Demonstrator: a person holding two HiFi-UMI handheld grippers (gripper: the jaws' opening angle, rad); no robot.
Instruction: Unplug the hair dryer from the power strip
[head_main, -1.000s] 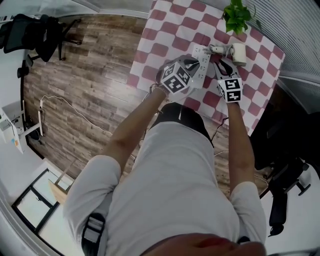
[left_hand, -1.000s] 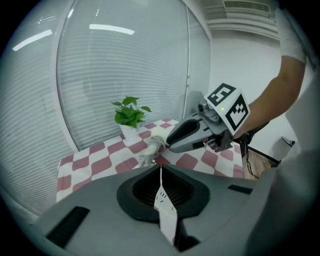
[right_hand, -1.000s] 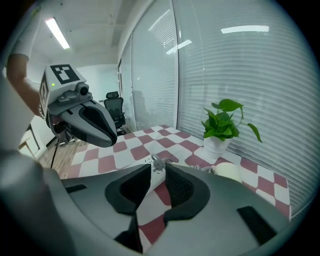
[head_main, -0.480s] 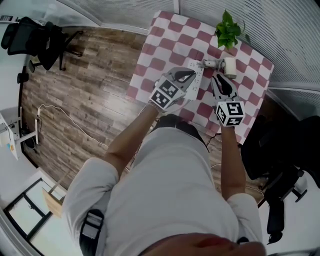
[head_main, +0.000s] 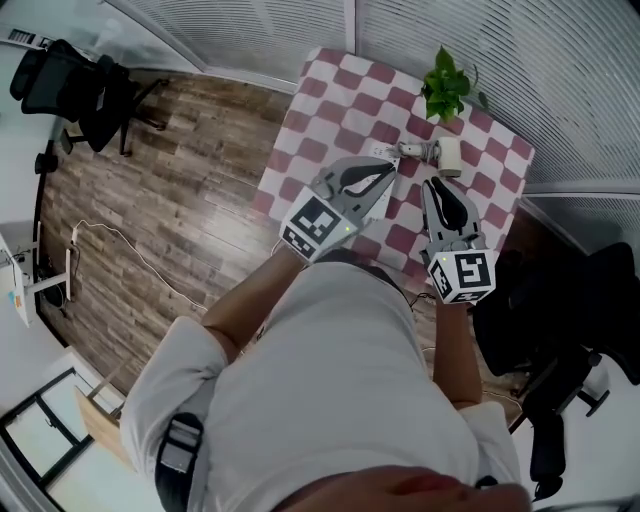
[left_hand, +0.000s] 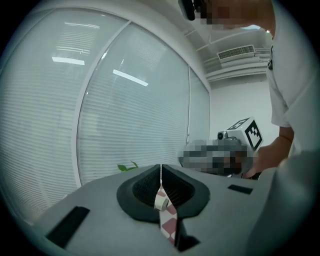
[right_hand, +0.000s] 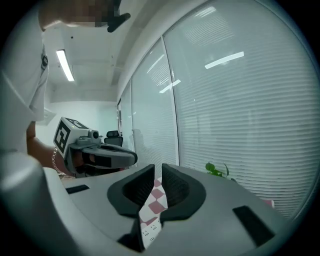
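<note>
The table (head_main: 322, 62) stood on a wood-plank floor (head_main: 180, 180), covered edge to edge by a red-and-white checked cloth (head_main: 300, 150). A white power strip (head_main: 381, 153) lay on the cloth, pointing toward the table's far side and only partly visible from the head view. Just beside its far end lay the hair dryer (head_main: 447, 156) — white, on its side. Whether its plug sat in the strip was too small to tell. A potted plant (head_main: 445, 88) stood upright near the far edge, just beyond the dryer.
</note>
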